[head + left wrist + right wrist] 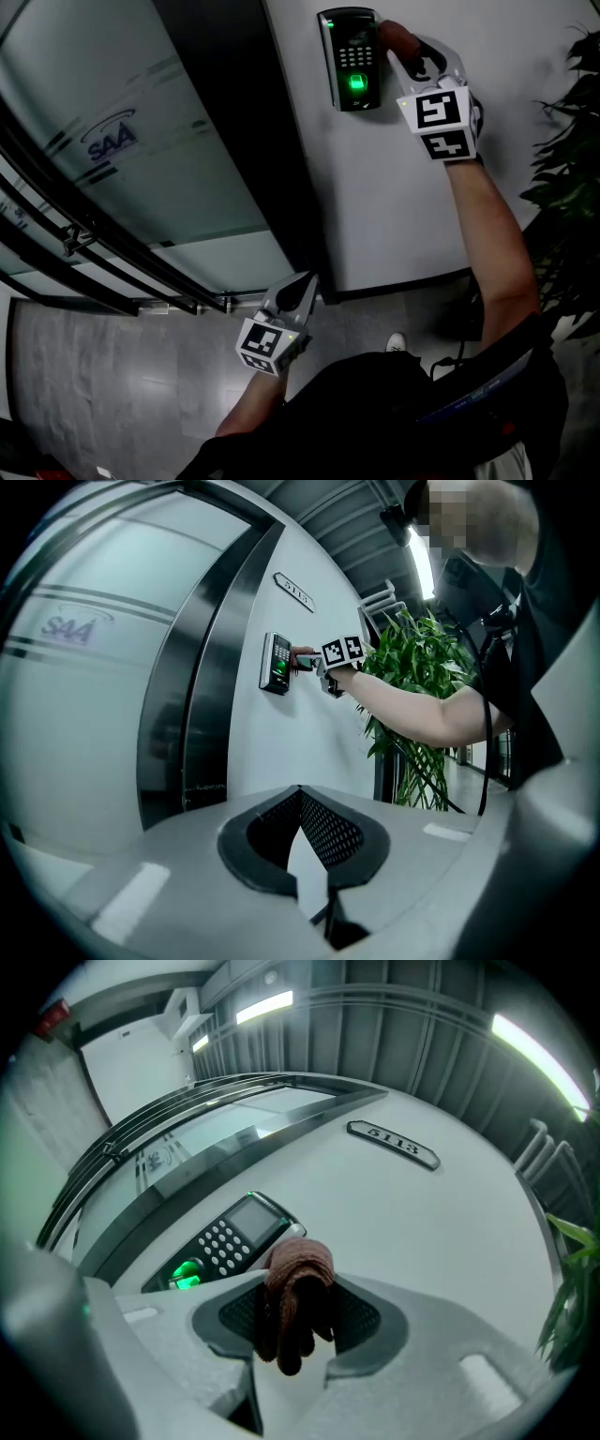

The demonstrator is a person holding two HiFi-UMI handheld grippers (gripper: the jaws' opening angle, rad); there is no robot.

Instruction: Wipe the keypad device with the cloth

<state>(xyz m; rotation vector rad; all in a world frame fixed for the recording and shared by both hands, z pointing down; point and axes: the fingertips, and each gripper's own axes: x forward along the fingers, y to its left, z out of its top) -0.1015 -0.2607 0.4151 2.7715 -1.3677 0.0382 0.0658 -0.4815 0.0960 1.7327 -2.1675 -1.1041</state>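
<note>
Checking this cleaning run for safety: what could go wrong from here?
1. The keypad device is powered, its sensor glowing green; wiping with the cloth could press keys.
2. Only a small fold of cloth sticks out of the right hand-held gripper, so hard jaw tips might scrape the screen.

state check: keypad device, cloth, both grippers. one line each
keypad device: wall-mounted, powered on, green light lit.
cloth: bunched, clamped between the right gripper's jaws, by the device's edge.
right gripper: shut on the cloth, up at the device.
left gripper: jaws together, nothing between them, held low and away from the device.
</note>
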